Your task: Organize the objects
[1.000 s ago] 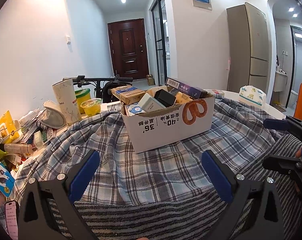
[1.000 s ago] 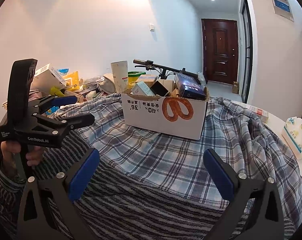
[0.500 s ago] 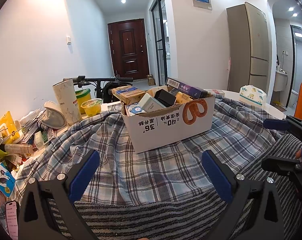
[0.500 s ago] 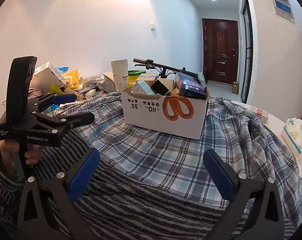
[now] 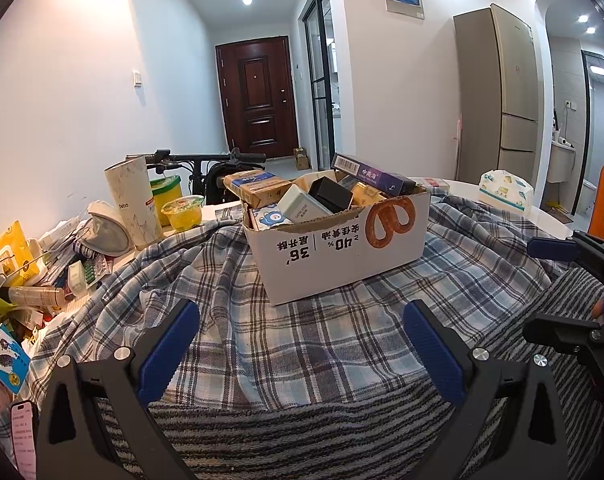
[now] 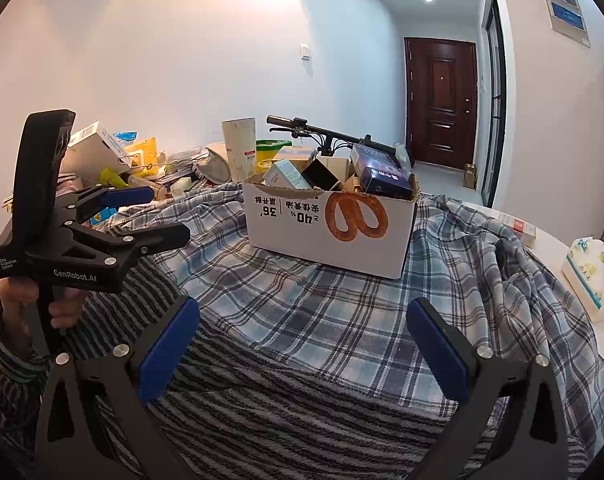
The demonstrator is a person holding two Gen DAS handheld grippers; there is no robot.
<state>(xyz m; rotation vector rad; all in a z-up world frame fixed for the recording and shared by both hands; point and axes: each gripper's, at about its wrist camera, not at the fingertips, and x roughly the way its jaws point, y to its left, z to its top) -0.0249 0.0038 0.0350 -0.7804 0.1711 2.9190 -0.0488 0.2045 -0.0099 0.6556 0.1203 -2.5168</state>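
Both the left gripper [image 5: 299,344] and right gripper [image 6: 302,344] are hovering spread apart, empty; ahead, the cardboard box [image 5: 342,244] is looking stiff but loaded: grasp its rim.

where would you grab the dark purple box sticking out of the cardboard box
Take the purple box across its thin faces at the end overhanging the cardboard box rim, coming from above on the right side. It lies tilted on top of the other items, so that end looks free, and the right tongs are open.
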